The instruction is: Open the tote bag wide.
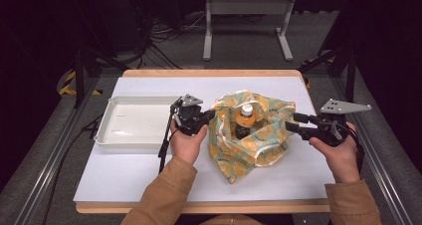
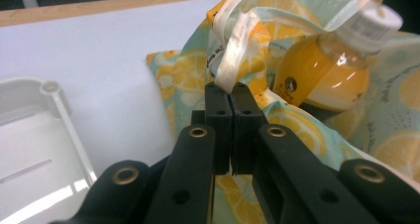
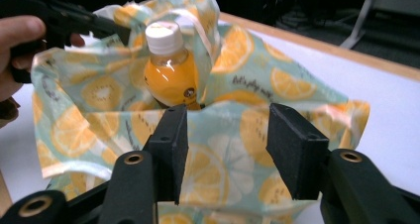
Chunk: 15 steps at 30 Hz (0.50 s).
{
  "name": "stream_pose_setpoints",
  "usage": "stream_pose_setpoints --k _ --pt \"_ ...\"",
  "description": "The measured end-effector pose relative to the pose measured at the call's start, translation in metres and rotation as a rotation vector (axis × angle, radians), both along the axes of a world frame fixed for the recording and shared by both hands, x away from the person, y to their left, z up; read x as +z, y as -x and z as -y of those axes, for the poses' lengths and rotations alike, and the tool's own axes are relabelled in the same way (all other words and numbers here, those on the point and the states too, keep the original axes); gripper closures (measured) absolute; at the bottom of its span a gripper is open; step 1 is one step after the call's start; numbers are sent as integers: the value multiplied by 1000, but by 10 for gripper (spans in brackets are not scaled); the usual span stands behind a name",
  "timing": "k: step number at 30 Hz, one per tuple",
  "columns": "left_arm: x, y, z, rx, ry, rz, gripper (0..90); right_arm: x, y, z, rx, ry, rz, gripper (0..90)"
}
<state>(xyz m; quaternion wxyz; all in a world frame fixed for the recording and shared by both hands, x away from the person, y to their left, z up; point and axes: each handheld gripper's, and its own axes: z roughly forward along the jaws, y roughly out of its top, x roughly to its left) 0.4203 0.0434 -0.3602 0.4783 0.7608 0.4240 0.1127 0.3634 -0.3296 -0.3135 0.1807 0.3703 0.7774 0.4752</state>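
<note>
A fabric bag (image 1: 254, 135) printed with lemon slices stands open on the white table, with a bottle of orange drink (image 1: 244, 121) upright inside it. My left gripper (image 1: 211, 114) is at the bag's left rim, shut on its pale handle strap (image 2: 237, 50), and the bottle (image 2: 317, 70) lies just beyond. My right gripper (image 1: 289, 123) is at the bag's right side. Its jaws stand open around the bag's near edge (image 3: 228, 125), and the pads (image 3: 292, 144) do not press the cloth. Past that edge the bottle (image 3: 171, 75) rises with its white cap.
A white plastic tray (image 1: 112, 135) lies on the table left of the bag, close behind my left hand. The white table top (image 1: 149, 170) has a wooden edge. A grey metal stand (image 1: 246, 16) is on the floor beyond the table.
</note>
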Motion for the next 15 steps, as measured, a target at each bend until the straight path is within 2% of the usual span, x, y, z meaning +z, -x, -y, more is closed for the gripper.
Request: stream_pose_setpoints --k 1,5,12,15 --pt "-2 0 1 -6 -8 -4 885 1 1 0 9 -3 18 519" --pt "-8 -1 4 -11 -25 -13 884 2 3 -3 24 -8 35 519" --pt "-20 -6 4 -11 -46 -48 883 -1 1 -4 29 -3 25 519" --pt "-24 -7 4 -16 -57 -48 880 -2 0 -5 32 1 23 518"
